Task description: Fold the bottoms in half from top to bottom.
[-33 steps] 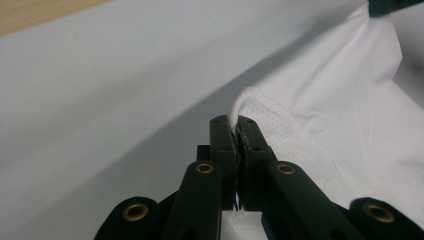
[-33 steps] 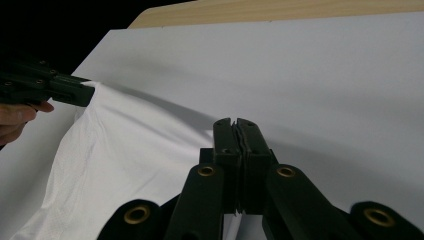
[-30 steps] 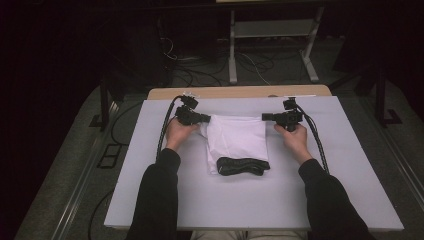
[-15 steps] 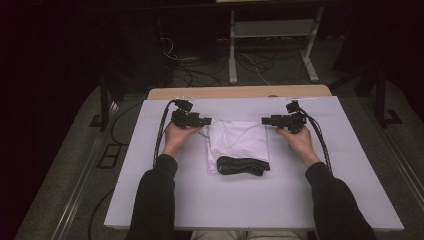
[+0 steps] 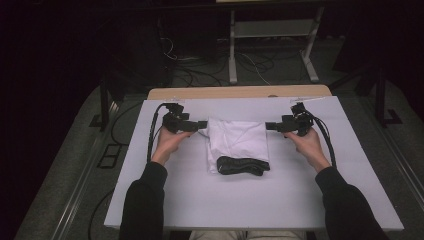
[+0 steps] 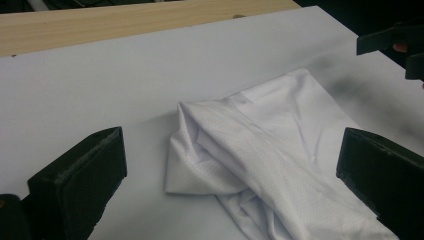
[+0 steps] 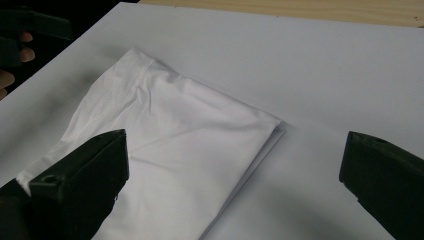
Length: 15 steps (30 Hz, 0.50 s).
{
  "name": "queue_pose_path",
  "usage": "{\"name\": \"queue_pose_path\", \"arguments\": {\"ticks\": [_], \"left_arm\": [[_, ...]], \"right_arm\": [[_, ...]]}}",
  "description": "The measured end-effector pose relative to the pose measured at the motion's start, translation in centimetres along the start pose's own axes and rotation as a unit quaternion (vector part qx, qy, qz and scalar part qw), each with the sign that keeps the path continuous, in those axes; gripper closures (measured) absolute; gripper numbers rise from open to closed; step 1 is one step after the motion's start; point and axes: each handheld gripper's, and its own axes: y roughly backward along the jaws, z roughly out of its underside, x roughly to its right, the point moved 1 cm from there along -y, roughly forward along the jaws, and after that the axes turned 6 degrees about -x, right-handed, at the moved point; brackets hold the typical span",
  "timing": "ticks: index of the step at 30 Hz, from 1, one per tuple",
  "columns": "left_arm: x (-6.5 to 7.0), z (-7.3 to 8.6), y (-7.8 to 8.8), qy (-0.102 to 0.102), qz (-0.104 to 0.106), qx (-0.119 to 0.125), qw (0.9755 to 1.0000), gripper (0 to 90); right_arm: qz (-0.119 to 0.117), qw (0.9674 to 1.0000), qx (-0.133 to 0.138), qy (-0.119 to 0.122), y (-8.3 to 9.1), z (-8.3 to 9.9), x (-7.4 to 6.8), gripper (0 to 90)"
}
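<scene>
Nearest you, your dark sleeves come in over the near edge of the white table (image 5: 200, 210); a little farther on lies a black band (image 5: 243, 165), resting on the near end of the folded white cloth (image 5: 237, 140), which sits in the middle of the table; your left gripper (image 5: 199, 125) is just beside the cloth's far left corner and your right gripper (image 5: 270, 126) just beside its far right corner, both pointing inward toward each other; both have just been opening, and their jaws now stand wide apart with nothing pinched between them; in the left gripper view the rumpled, bunched corner of the cloth (image 6: 250, 155) lies on the table between and beyond the jaws, untouched; in the right gripper view the flat folded corner (image 7: 175, 140) lies likewise free, its layered edge showing; beyond the cloth the white top runs on to a strip of bare wood (image 5: 240, 92) at the far edge
</scene>
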Motion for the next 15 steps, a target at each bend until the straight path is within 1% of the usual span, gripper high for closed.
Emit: {"name": "queue_pose_path", "arguments": {"ticks": [2,7,10,12,15], "left_arm": [[0.1,0.2,0.4,-0.001,0.001,0.001,1.0000,0.0],[0.1,0.7,1.4,0.000,-0.002,0.010,0.9999,0.0],[0.3,1.0,1.9,0.001,-0.002,0.012,0.9999,0.0],[0.4,1.2,2.3,-0.003,-0.006,0.012,0.9999,0.0],[0.7,1.5,3.0,-0.005,-0.009,0.021,0.9997,0.0]], "right_arm": [[0.005,1.0000,-0.002,0.005,0.4,0.1,-0.1,0.0],[0.005,0.9999,-0.002,0.011,1.4,0.5,-0.2,0.0],[0.008,0.9997,-0.008,0.019,1.9,0.8,-0.3,0.0],[0.009,0.9996,-0.012,0.023,2.2,0.9,-0.4,0.0],[0.010,0.9996,-0.008,0.027,2.9,1.2,-0.6,0.0]]}}
